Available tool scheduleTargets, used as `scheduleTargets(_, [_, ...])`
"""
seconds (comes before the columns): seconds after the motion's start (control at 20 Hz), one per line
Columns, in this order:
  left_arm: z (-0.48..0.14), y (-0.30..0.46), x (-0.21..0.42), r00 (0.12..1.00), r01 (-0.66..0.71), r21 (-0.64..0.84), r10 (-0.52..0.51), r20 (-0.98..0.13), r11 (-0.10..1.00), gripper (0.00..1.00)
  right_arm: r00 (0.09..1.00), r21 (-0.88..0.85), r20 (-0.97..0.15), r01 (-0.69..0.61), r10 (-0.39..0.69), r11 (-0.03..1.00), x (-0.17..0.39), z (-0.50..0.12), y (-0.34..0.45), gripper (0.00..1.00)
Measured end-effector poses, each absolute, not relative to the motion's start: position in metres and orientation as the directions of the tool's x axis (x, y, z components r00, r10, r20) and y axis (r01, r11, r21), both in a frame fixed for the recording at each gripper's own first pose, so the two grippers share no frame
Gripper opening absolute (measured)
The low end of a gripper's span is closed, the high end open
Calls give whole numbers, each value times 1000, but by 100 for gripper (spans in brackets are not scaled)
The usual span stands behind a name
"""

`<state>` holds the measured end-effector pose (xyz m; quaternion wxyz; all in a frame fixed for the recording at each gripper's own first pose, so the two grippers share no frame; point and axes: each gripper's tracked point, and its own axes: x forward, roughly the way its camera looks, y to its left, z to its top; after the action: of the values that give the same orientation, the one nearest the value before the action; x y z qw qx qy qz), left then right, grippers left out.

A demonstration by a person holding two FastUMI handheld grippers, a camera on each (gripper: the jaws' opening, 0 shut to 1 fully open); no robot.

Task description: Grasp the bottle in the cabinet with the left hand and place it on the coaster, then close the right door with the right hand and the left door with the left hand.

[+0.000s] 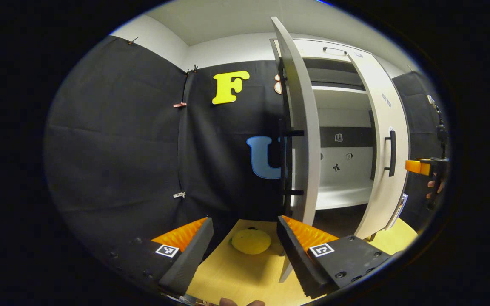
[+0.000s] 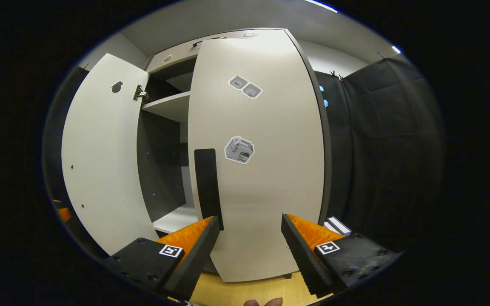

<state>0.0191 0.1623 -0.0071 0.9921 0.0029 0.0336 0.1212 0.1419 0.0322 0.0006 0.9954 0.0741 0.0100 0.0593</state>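
Left hand-held gripper (image 1: 245,242) is level and low over the desk (image 1: 236,276), aimed at the edge of the left door (image 1: 302,127). Its jaws are wide open with nothing between them. Its right finger sits just in front of that door's lower edge; I can't tell if it touches. A fingertip of the holding hand (image 1: 240,302) shows at the bottom of the left gripper view.

A yellow round coaster (image 1: 251,241) lies flat on the desk, seen between the left gripper's fingers and near the door's foot. Can't make out a bottle on it; if there is one, it's too blurred to tell.

Right hand-held gripper (image 2: 249,242) faces the right door (image 2: 257,157) head on, pointing slightly up. Its jaws are wide open and hold nothing. The left fingertip overlaps the lower end of the black vertical handle (image 2: 207,187); contact is unclear. From the left gripper view, the right gripper shows as an orange and black piece (image 1: 423,166) just beside the right door's outer face, with fingers of a hand behind it.

The cabinet (image 1: 338,127) stands upright on the desk. The left door is swung wide, edge-on to the left gripper. The right door is partly shut, with a gap at its handle side. The shelf (image 1: 340,197) inside is white.
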Motion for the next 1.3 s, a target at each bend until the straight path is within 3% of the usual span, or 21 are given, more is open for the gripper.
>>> scheduleTargets(0.6, [13,190,93,970,-242,-4,242,-10,970,95,996,102,-30,-81,85,991,88,1,9,98])
scheduleTargets(0.7, [16,195,97,969,-247,3,247,1,969,91,997,101,-28,-75,78,992,82,3,3,98])
scheduleTargets(1.3, [15,124,98,992,-127,-20,126,-21,992,94,997,120,-38,-63,68,991,73,-3,-24,95])
